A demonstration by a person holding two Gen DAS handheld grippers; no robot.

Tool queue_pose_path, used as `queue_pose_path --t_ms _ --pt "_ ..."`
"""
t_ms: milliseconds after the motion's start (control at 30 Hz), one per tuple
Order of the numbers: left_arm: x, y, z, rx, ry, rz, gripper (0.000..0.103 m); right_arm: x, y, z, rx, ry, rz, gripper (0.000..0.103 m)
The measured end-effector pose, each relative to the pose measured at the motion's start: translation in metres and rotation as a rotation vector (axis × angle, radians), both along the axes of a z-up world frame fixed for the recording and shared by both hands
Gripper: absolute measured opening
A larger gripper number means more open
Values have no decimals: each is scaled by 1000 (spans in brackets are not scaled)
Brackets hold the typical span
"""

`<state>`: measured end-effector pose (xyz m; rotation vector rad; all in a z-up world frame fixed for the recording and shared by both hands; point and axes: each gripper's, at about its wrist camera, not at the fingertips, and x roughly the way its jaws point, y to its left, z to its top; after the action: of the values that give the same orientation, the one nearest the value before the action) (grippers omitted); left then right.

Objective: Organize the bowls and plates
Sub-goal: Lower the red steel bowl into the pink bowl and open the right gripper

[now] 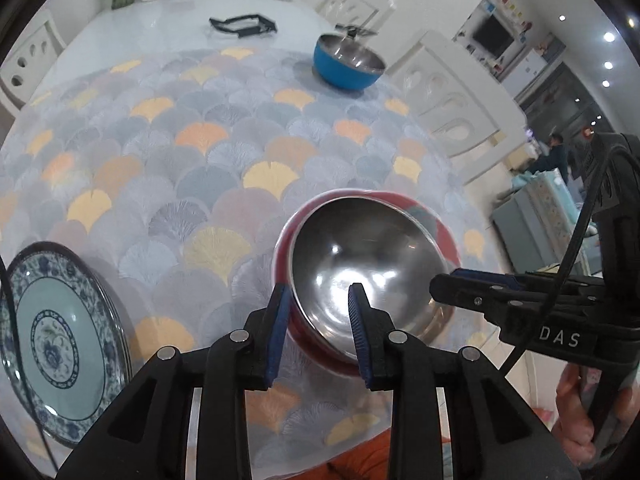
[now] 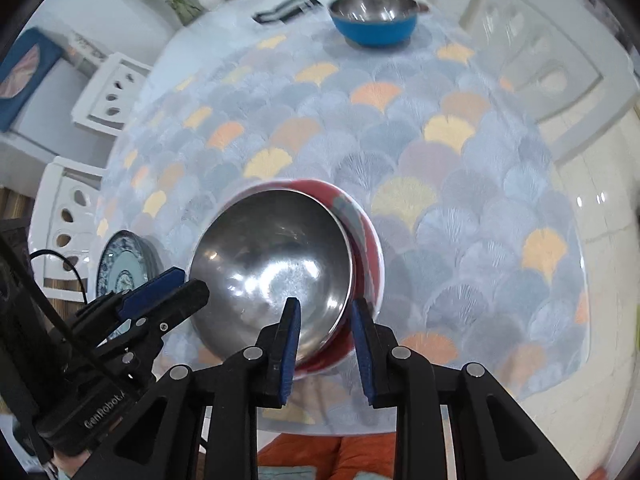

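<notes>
Directly ahead of both grippers, a steel bowl point(image 1: 360, 264) sits nested, slightly tilted, inside a red bowl point(image 1: 440, 220) on the patterned cloth of the bench point(image 1: 200, 140); the left gripper point(image 1: 320, 300) straddles the near rim of the bowls, its blue pads a little apart, and whether they press the rim cannot be told; the right gripper point(image 2: 326, 312) pinches the rim of the bowls from the opposite side; a blue-and-white plate point(image 1: 56, 340) lies well to the left of the left gripper; far beyond both, a blue pot point(image 1: 346, 64) stands near the bench's far edge.
</notes>
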<state>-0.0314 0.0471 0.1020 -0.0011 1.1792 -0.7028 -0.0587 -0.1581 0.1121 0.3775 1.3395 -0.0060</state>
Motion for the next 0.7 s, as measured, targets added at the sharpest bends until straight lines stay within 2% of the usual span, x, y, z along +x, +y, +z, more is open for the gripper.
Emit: queue_pose_path --t_ms 133,300,400,600,700 --pt "0 0 0 -49 20 -6 27 -6 -10 4 -43 -24 6 29" --pt "2 2 -4 -57 5 -14 27 -8 -29 -10 28 1 -60 31" --pt "4 4 -5 -59 2 -21 27 -7 -30 -10 13 -4 -67 32" --pt "0 11 -5 -105 48 -27 27 -13 -22 -3 18 -15 -19 32" --pt "-8 10 -5 -99 46 -32 27 -13 -14 -10 25 6 12 34"
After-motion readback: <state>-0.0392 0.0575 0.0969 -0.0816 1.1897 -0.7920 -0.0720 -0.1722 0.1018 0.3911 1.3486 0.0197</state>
